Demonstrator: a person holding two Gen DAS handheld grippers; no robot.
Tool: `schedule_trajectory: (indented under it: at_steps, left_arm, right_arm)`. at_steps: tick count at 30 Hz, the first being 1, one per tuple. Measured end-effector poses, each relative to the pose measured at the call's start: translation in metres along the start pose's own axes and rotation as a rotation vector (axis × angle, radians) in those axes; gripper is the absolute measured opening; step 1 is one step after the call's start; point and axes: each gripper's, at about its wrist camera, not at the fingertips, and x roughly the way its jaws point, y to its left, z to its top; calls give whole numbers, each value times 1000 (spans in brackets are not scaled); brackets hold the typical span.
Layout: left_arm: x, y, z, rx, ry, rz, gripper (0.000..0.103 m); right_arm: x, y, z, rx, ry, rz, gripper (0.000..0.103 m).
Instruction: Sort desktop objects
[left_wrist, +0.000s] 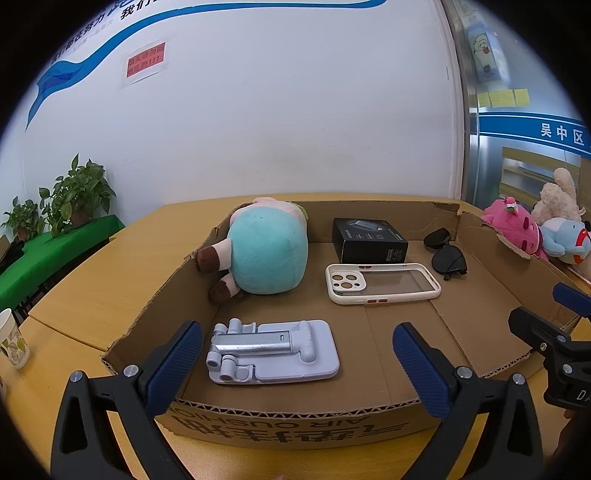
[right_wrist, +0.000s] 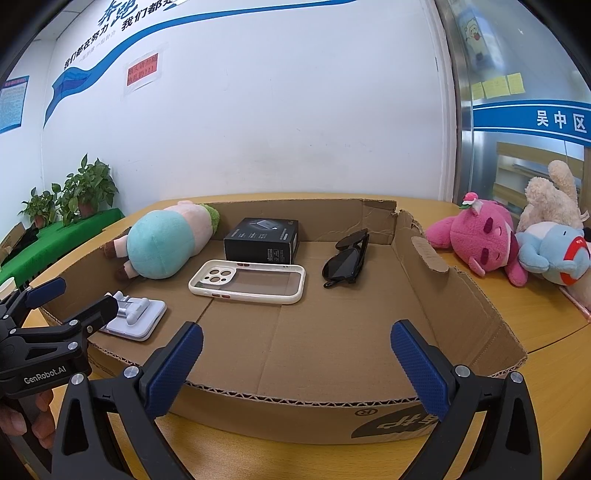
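A shallow cardboard tray (left_wrist: 480, 317) (right_wrist: 436, 314) holds a teal and pink plush (left_wrist: 266, 251) (right_wrist: 166, 243), a black box (left_wrist: 369, 240) (right_wrist: 262, 240), a white phone case (left_wrist: 380, 282) (right_wrist: 247, 280), black sunglasses (left_wrist: 447, 254) (right_wrist: 347, 260) and a folded pale phone stand (left_wrist: 273, 350) (right_wrist: 135, 315). My left gripper (left_wrist: 297, 363) is open and empty, just in front of the stand at the tray's near wall. My right gripper (right_wrist: 295, 363) is open and empty over the tray's near right part.
Three plush toys lie outside the tray at the right: pink (right_wrist: 476, 236), blue (right_wrist: 554, 254), cream (right_wrist: 550, 195). A paper cup (left_wrist: 13, 345) stands on the wooden table at the left. Potted plants (left_wrist: 74, 195) sit on a green-covered table by the wall.
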Motion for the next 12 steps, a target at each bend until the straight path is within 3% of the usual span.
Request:
schedule_trajectory:
  at_steps: [12]
  left_arm:
    - [0,0,0,-1,1,3,102]
  right_arm:
    - [0,-1,0,3,0,-7,103]
